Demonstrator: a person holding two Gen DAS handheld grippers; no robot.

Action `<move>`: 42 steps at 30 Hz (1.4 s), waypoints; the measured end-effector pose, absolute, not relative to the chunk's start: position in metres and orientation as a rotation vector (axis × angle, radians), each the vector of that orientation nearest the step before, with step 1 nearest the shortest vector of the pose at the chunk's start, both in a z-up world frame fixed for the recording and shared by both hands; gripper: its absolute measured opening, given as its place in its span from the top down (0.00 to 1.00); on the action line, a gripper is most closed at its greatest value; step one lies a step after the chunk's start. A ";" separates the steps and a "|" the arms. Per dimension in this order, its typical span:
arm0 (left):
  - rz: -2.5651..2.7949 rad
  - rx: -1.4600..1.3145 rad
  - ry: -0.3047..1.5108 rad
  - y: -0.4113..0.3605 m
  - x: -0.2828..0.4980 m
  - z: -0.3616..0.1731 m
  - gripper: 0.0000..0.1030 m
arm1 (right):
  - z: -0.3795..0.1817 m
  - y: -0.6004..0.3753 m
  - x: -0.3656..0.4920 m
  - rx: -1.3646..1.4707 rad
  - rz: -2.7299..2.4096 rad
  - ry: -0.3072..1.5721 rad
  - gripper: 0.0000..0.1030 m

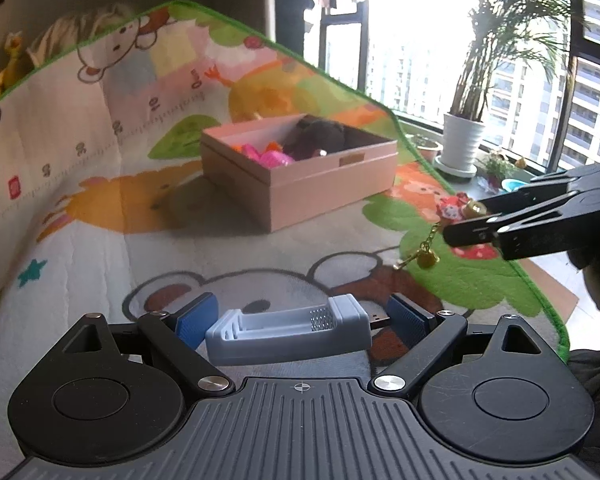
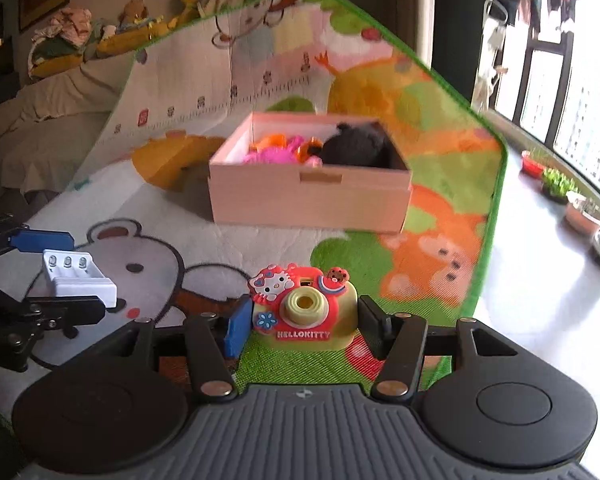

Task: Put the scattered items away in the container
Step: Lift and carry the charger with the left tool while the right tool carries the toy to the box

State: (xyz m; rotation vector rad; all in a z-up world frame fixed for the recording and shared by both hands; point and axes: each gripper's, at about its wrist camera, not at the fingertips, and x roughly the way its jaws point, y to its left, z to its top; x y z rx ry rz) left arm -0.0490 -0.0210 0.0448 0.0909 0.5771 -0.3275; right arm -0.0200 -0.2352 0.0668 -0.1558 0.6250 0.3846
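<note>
Left tongs (image 1: 300, 322) clenched on white battery charger (image 1: 288, 336); right tongs (image 2: 300, 320) clenched on Hello Kitty toy camera (image 2: 304, 308). Pink box (image 2: 312, 196) lay ahead of both.

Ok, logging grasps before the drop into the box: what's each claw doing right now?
Left claw: closed on the white battery charger.
Right claw: closed on the toy camera.

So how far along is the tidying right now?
Partly done: the pink box already holds a dark plush and pink and orange toys. In hand: left gripper grips the battery charger, right gripper the toy camera. Both still need boxing.
</note>
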 end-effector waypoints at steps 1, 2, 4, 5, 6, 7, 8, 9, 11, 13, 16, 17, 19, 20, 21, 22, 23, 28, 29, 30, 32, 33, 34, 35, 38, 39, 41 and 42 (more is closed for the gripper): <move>-0.331 0.096 0.569 -0.022 -0.051 0.047 0.08 | 0.072 -0.237 -0.023 -0.159 0.383 0.610 0.46; -0.334 0.102 0.562 -0.024 -0.052 0.050 0.08 | 0.076 -0.238 -0.027 -0.162 0.382 0.596 0.46; -0.341 0.117 0.551 -0.028 -0.055 0.054 0.08 | 0.083 -0.241 -0.033 -0.167 0.382 0.569 0.46; -0.344 0.126 0.546 -0.030 -0.056 0.056 0.08 | 0.086 -0.242 -0.036 -0.168 0.383 0.557 0.46; -0.347 0.135 0.541 -0.033 -0.058 0.058 0.08 | 0.088 -0.243 -0.038 -0.168 0.385 0.548 0.46; -0.351 0.142 0.535 -0.035 -0.060 0.060 0.08 | 0.090 -0.244 -0.041 -0.169 0.386 0.540 0.46; -0.355 0.148 0.528 -0.037 -0.061 0.062 0.08 | 0.092 -0.244 -0.043 -0.171 0.387 0.533 0.46; -0.360 0.153 0.521 -0.038 -0.063 0.063 0.08 | 0.093 -0.245 -0.045 -0.173 0.388 0.526 0.46; -0.366 0.165 0.510 -0.042 -0.066 0.067 0.08 | 0.096 -0.245 -0.049 -0.178 0.390 0.513 0.46; -0.370 0.180 0.503 -0.045 -0.067 0.069 0.08 | 0.098 -0.246 -0.052 -0.178 0.395 0.501 0.46; -0.376 0.196 0.497 -0.050 -0.067 0.072 0.08 | 0.100 -0.247 -0.055 -0.177 0.401 0.488 0.46; -0.378 0.200 0.495 -0.051 -0.066 0.072 0.08 | 0.100 -0.247 -0.055 -0.179 0.401 0.486 0.46; -0.381 0.208 0.484 -0.054 -0.064 0.075 0.08 | 0.101 -0.248 -0.056 -0.181 0.402 0.481 0.46; -0.382 0.212 0.479 -0.056 -0.063 0.077 0.08 | 0.102 -0.248 -0.056 -0.183 0.403 0.480 0.46; -0.383 0.216 0.471 -0.057 -0.060 0.079 0.08 | 0.102 -0.248 -0.055 -0.185 0.405 0.480 0.46; -0.384 0.219 0.463 -0.058 -0.057 0.082 0.08 | 0.102 -0.248 -0.054 -0.187 0.405 0.480 0.46; -0.385 0.221 0.454 -0.059 -0.054 0.085 0.08 | 0.102 -0.247 -0.053 -0.188 0.407 0.480 0.46; -0.395 0.243 0.423 -0.066 -0.027 0.094 0.08 | 0.101 -0.247 -0.038 -0.184 0.409 0.486 0.46; -0.398 0.251 0.421 -0.068 -0.019 0.095 0.08 | 0.101 -0.247 -0.033 -0.183 0.407 0.487 0.46; -0.400 0.258 0.418 -0.070 -0.010 0.096 0.08 | 0.102 -0.247 -0.027 -0.182 0.405 0.486 0.46; -0.404 0.268 0.410 -0.072 0.009 0.098 0.08 | 0.107 -0.248 -0.013 -0.182 0.402 0.478 0.46; -0.405 0.268 0.404 -0.072 0.019 0.099 0.08 | 0.111 -0.248 -0.006 -0.182 0.401 0.470 0.46; -0.406 0.264 0.398 -0.072 0.030 0.100 0.08 | 0.115 -0.249 0.002 -0.184 0.402 0.461 0.46; -0.405 0.257 0.391 -0.071 0.041 0.100 0.08 | 0.120 -0.249 0.011 -0.186 0.404 0.451 0.46; -0.394 0.242 0.370 -0.071 0.078 0.101 0.08 | 0.133 -0.245 0.042 -0.180 0.412 0.425 0.46; -0.390 0.241 0.365 -0.071 0.090 0.100 0.08 | 0.137 -0.243 0.052 -0.176 0.414 0.418 0.46; -0.388 0.236 0.364 -0.071 0.113 0.099 0.08 | 0.144 -0.235 0.076 -0.168 0.409 0.397 0.46; -0.386 0.231 0.363 -0.071 0.125 0.099 0.08 | 0.148 -0.231 0.088 -0.158 0.406 0.387 0.46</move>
